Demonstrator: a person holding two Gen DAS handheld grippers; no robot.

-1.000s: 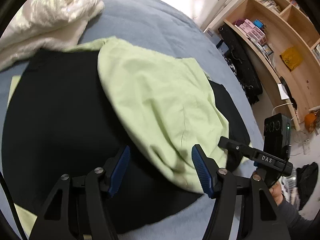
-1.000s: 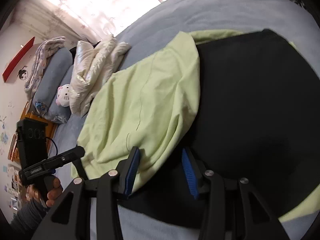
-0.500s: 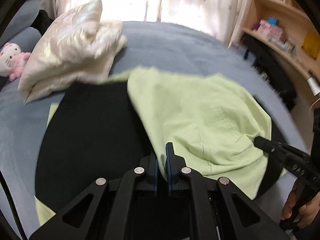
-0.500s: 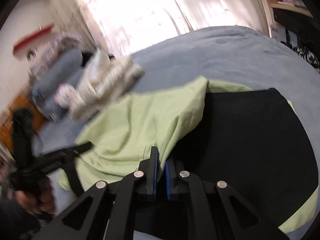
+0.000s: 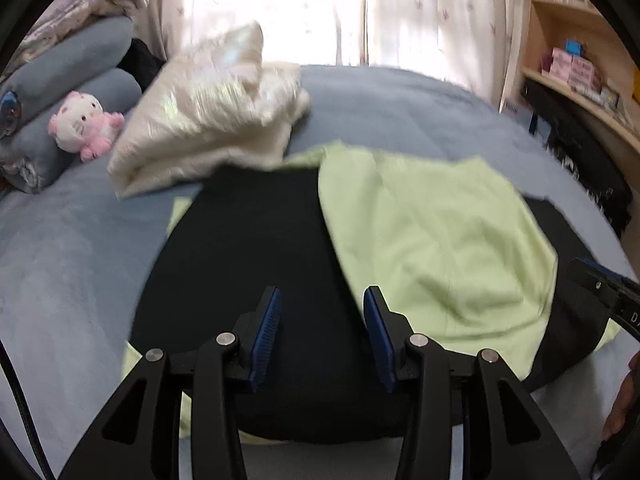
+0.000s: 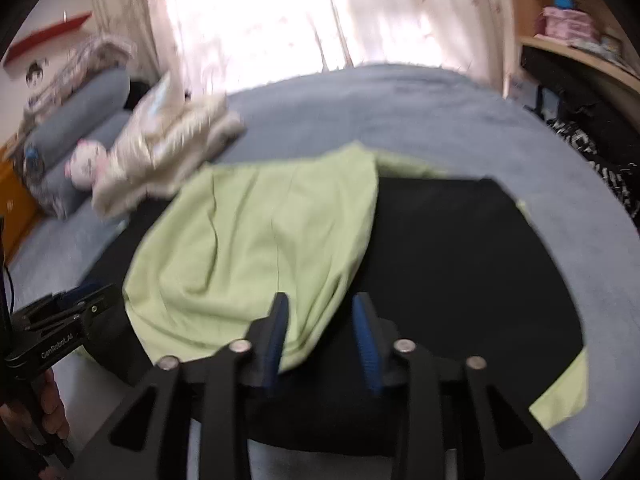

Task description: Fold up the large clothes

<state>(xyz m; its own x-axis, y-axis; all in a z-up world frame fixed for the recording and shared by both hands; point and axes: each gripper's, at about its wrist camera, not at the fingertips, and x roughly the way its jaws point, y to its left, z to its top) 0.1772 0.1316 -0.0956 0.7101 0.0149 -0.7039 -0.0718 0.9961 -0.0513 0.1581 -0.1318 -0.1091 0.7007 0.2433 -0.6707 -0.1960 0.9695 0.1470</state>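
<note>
Both grippers tilt down over the garment (image 5: 432, 240); left gripper (image 5: 320, 320) and right gripper (image 6: 320, 328) are opening, released, gripping nothing.

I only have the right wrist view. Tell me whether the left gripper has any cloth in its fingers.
Observer: No. The left gripper is opening with nothing between its fingers; only the black fabric lies below the gap.
Operator: Report the garment's near left corner; that gripper blocks it for me.
Observer: A strip of light green cloth peeks out from under the black there.
Operator: Describe the plush toy; it's blurred here.
Observer: The pink-and-white plush toy leans against the grey pillows, left of the cream padded garment.
</note>
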